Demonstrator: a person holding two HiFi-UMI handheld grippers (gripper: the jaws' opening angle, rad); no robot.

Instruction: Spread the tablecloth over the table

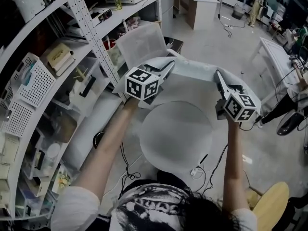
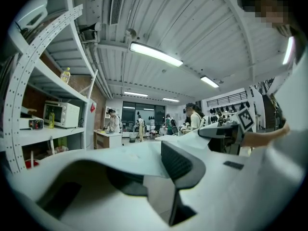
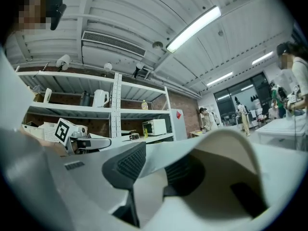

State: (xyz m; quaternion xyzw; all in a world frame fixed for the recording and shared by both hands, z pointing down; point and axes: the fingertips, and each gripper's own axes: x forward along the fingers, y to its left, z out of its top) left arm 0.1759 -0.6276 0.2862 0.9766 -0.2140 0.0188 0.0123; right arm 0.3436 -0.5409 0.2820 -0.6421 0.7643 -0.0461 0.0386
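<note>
Over the desk [image 1: 175,138], tablecloth [image 1: 192,71] stretched nine to three o'clock, pinched by my left hand-held gripper [image 1: 168,67] and right hand-held gripper [image 1: 219,76]

White shelving [image 1: 86,28] left, grey floor [image 1: 226,47], ceiling striplights [image 2: 156,54].

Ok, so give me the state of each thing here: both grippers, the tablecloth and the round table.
left gripper: shut on the tablecloth's edge.
right gripper: shut on the same edge.
tablecloth: held up, stretched between the two grippers, not yet spread.
table: round top looks bare, uncovered.
</note>
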